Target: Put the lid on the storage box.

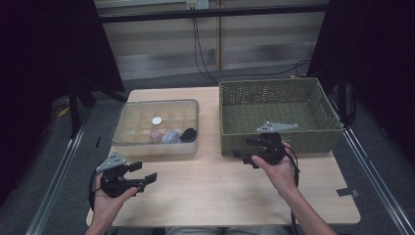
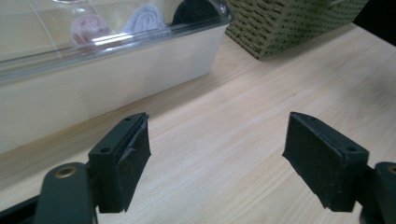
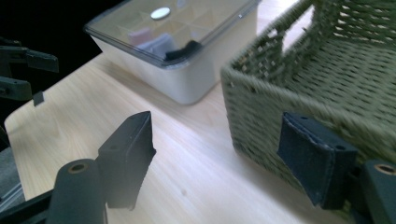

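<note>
A clear lidded box [image 1: 147, 147] with several compartments stands on the left half of the wooden table [image 1: 210, 191]. Through its lid I see a pink roll [image 1: 155, 134], a pale roll [image 1: 170, 135], a black item [image 1: 188, 133] and a white disc [image 1: 156, 120]. At the right is a green woven basket [image 1: 279, 139]. My left gripper [image 1: 144, 172] hovers in front of the box, open, with nothing between its jaws [image 2: 217, 154]. My right gripper [image 1: 242, 157] is open and bare beside the basket's near left corner [image 3: 215, 154].
The box wall [image 2: 116, 79] and the basket corner [image 2: 289, 23] lie ahead in the left gripper view. The right gripper view has the basket wall [image 3: 327, 79] close by, the box [image 3: 187, 79] behind, and the left gripper [image 3: 28, 70] far off. Dark curtains flank the table.
</note>
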`<state>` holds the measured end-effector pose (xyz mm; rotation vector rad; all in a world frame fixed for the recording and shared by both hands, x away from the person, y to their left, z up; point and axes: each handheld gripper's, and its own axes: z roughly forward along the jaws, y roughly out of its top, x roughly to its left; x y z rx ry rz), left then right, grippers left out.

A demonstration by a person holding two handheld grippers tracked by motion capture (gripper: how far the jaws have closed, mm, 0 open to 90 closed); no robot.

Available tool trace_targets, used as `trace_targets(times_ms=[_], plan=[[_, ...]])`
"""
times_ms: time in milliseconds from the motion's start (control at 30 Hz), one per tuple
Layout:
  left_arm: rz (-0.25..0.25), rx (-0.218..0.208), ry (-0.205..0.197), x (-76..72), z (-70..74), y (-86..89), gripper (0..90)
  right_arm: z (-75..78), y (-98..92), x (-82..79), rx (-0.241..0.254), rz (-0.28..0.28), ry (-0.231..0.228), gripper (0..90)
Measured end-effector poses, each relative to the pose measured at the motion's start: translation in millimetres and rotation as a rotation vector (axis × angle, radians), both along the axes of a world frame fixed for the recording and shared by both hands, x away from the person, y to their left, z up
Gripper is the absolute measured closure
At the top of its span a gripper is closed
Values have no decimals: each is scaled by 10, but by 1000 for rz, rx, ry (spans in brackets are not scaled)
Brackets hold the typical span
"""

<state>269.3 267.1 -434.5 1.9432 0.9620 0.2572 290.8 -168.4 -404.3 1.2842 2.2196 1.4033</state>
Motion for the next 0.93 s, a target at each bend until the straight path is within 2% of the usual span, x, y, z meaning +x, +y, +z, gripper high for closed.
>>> trace_targets(times_ms=[67, 133, 167, 267, 367, 433, 467, 500, 533, 633, 700, 800, 833, 933], plan=[[2, 9, 3, -10, -36, -47, 209, -36, -46, -41, -5, -6, 9, 265], [-33, 17, 13, -7, -76, -80, 176, -83, -107, -86, -12, -13, 17, 265], [-38, 15, 26, -12, -101, -106, 178, -109, -156, -127, -12, -21, 12, 264], [-58, 14, 27, -42, -147, -165, 176, -139, -238, -210, -25, -29, 11, 264], [-74, 30, 39, -73, -191, -249, 176, -192, -347, -292, -29, -45, 13, 264], [-70, 33, 40, -88, -193, -267, 176, -220, -377, -312, -34, -55, 17, 264], [-69, 24, 40, -105, -199, -285, 182, -289, -442, -359, -46, -61, 32, 264], [-77, 36, 38, -135, -203, -311, 180, -307, -469, -379, -47, -65, 39, 264], [-77, 36, 38, -135, -203, -311, 180, -307, -469, -379, -47, -65, 39, 264], [-82, 13, 48, -176, -216, -331, 180, -366, -623, -487, -39, -102, 46, 264], [-77, 23, 41, -205, -241, -343, 181, -381, -653, -516, -37, -105, 48, 264], [-52, 29, 31, -196, -290, -341, 197, -436, -732, -617, -37, -122, 55, 259], [-44, 32, 40, -177, -319, -341, 201, -470, -765, -643, -39, -140, 50, 248], [-42, 21, 49, -171, -330, -335, 202, -513, -781, -674, -37, -146, 56, 245]])
